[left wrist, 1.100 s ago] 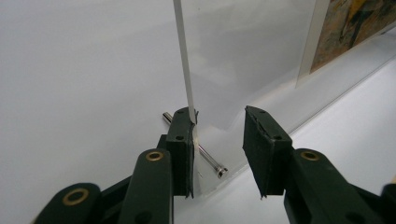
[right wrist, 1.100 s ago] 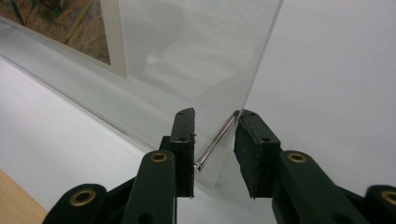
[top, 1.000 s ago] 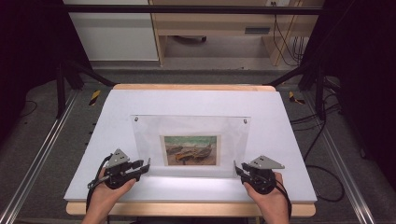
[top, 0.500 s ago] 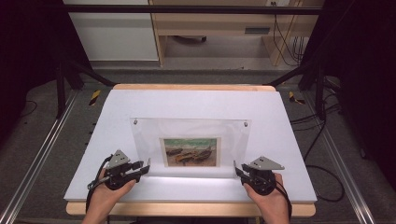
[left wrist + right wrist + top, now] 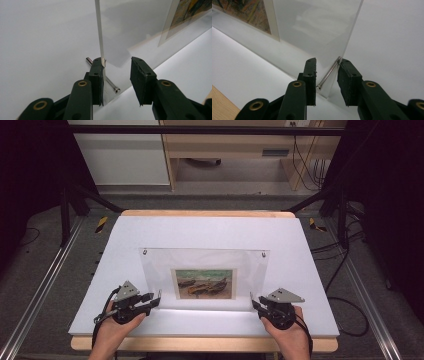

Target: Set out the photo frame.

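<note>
A clear acrylic picture frame point(image 5: 205, 265) stands upright on the white tabletop point(image 5: 210, 230), with a print of beached boats point(image 5: 204, 283) in its lower middle. My left gripper point(image 5: 156, 299) sits at its lower left corner. In the left gripper view the jaws point(image 5: 116, 62) straddle the panel edge point(image 5: 98, 30) and its metal foot pin point(image 5: 111, 85); the left jaw touches the edge and the right jaw stands clear. My right gripper point(image 5: 254, 304) is at the lower right corner. Its jaws point(image 5: 327, 61) stand either side of the other pin point(image 5: 328, 73), which lies slantwise between them.
A wooden strip point(image 5: 200, 344) edges the tabletop on my side. Metal rails point(image 5: 45, 285) run along both sides of the table. Beyond it stand a white cabinet point(image 5: 120, 155) and a wooden shelf unit point(image 5: 235, 150). Black cables point(image 5: 345, 270) trail on the floor at the right.
</note>
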`<state>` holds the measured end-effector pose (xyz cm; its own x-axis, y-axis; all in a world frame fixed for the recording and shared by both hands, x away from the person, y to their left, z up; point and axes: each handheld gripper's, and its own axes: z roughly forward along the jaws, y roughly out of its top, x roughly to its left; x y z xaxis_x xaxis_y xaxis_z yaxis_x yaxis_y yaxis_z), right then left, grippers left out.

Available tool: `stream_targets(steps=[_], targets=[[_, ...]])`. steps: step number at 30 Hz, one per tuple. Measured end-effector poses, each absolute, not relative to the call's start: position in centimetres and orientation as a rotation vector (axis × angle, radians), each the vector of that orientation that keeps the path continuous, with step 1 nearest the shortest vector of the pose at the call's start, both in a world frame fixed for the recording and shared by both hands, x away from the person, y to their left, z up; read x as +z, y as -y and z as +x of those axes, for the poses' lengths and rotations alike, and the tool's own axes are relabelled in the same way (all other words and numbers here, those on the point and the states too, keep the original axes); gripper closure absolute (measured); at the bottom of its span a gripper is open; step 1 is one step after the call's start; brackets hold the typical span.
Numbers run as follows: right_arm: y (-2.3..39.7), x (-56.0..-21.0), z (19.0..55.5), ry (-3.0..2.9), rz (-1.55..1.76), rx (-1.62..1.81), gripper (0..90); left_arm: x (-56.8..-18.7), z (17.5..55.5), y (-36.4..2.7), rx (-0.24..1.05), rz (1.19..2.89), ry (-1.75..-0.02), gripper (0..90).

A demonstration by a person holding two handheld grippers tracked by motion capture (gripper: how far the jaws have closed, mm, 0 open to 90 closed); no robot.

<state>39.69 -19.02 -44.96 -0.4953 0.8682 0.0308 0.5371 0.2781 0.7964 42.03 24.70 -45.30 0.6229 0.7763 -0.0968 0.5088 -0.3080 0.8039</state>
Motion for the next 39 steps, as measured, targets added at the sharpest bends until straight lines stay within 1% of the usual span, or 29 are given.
stream_targets(steps=[8,17,22,23,24,25,26,27,28,29,30,31,35,38,39], targets=[[19.1,-45.1,39.6,-2.145,1.256,1.091,68.6,-45.3,41.9,-24.6,0.396,1.981,-1.014,62.4],[19.0,-45.2,39.4,-2.144,1.223,1.062,68.6,-45.2,41.5,-24.3,0.436,2.003,-1.005,61.8],[18.9,-45.3,39.4,-2.145,1.221,1.063,64.9,-45.2,41.6,-24.3,0.416,1.987,-1.011,59.3],[18.9,-45.3,39.4,-2.145,1.221,1.064,62.6,-45.2,41.6,-24.3,0.408,1.984,-1.01,57.3],[18.9,-45.3,39.5,-2.134,1.227,1.068,55.2,-45.2,41.6,-24.2,0.402,1.977,-1.006,51.1],[18.9,-45.3,39.5,-2.134,1.227,1.068,55.2,-45.2,41.5,-24.2,0.405,1.964,-0.997,51.1],[19.1,-45.2,39.5,-2.128,1.217,1.071,46.0,-45.1,41.5,-24.1,0.414,1.956,-0.987,41.9],[19.0,-45.2,39.5,-2.117,1.22,1.074,40.1,-45.1,41.4,-23.8,0.445,1.971,-0.965,37.5],[19.0,-45.2,39.5,-2.117,1.22,1.074,40.1,-45.1,41.4,-23.8,0.445,1.971,-0.965,33.2],[19.1,-45.1,39.6,-2.102,1.203,1.063,28.3,-45.1,41.5,-23.7,0.454,1.981,-0.958,28.4],[19.1,-45.1,39.6,-2.102,1.203,1.063,28.3,-45.2,41.5,-23.6,0.451,1.986,-0.957,28.4],[19.2,-45.1,39.7,-2.097,1.178,1.053,20.0,-45.3,41.5,-23.5,0.451,1.998,-0.951,22.2],[19.4,-44.8,39.4,-2.065,1.181,1.056,12.2,-45.0,41.1,-23.5,0.489,1.982,-0.928,14.3],[19.8,-44.7,39.2,-2.053,1.143,1.061,9.9,-44.9,41.1,-23.6,0.499,1.978,-0.924,8.6],[19.8,-44.7,39.2,-2.053,1.143,1.061,9.9,-44.9,41.1,-23.8,0.497,1.976,-0.922,8.6]])
